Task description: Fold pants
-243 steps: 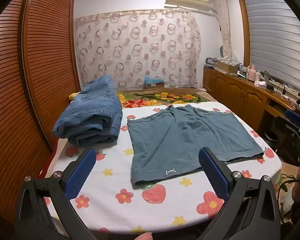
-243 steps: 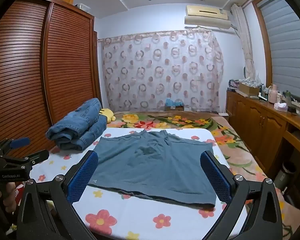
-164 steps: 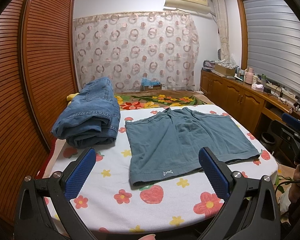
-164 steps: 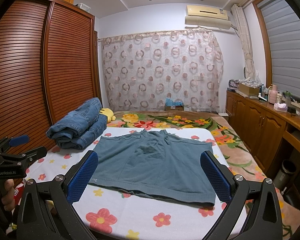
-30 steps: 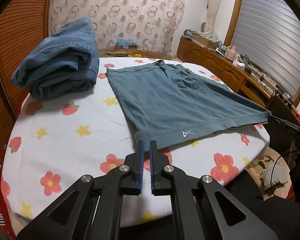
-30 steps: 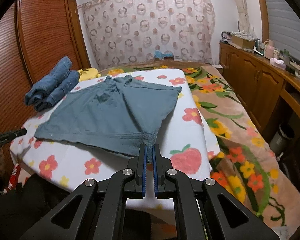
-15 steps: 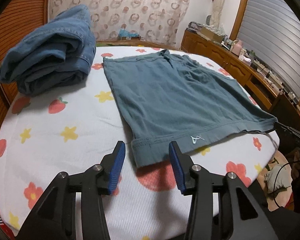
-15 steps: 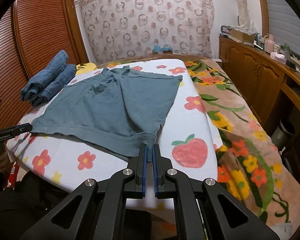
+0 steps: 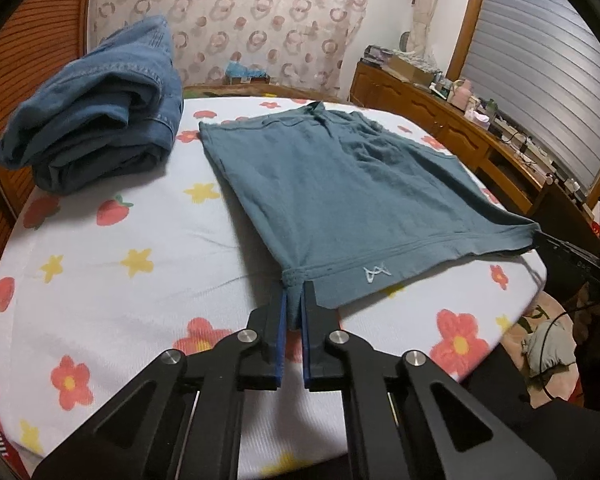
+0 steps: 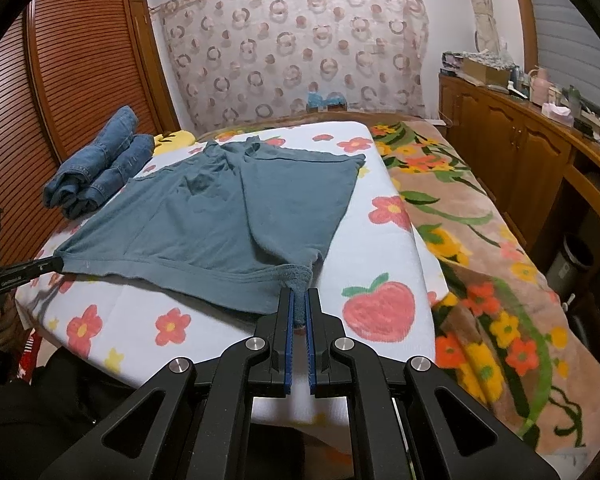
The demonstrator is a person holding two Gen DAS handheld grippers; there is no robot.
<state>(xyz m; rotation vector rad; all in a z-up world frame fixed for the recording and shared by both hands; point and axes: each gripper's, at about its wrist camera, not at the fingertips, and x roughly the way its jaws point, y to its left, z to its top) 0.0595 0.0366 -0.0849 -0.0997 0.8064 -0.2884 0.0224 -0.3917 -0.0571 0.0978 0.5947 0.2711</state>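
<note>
Teal-grey shorts (image 9: 340,184) lie flat on a flowered white table cover (image 9: 112,264), hem edge toward me. My left gripper (image 9: 294,292) is shut on the near left hem corner. My right gripper (image 10: 299,300) is shut on the near right hem corner of the shorts (image 10: 236,216). Each gripper shows in the other's view, at the far end of the hem: the right gripper (image 9: 540,238) and the left gripper (image 10: 56,263). The hem is pulled taut between them and lifted slightly off the cover.
Folded blue jeans (image 9: 96,108) sit at the table's far left, also in the right wrist view (image 10: 100,160). A flowered blanket (image 10: 480,240) lies to the right. A wooden cabinet (image 10: 520,148) lines the right wall; a slatted wardrobe (image 10: 80,60) stands left.
My left gripper was open around the left hem corner half a second ago; it has shut on it. The right gripper stays shut on its corner and the hem is tauter.
</note>
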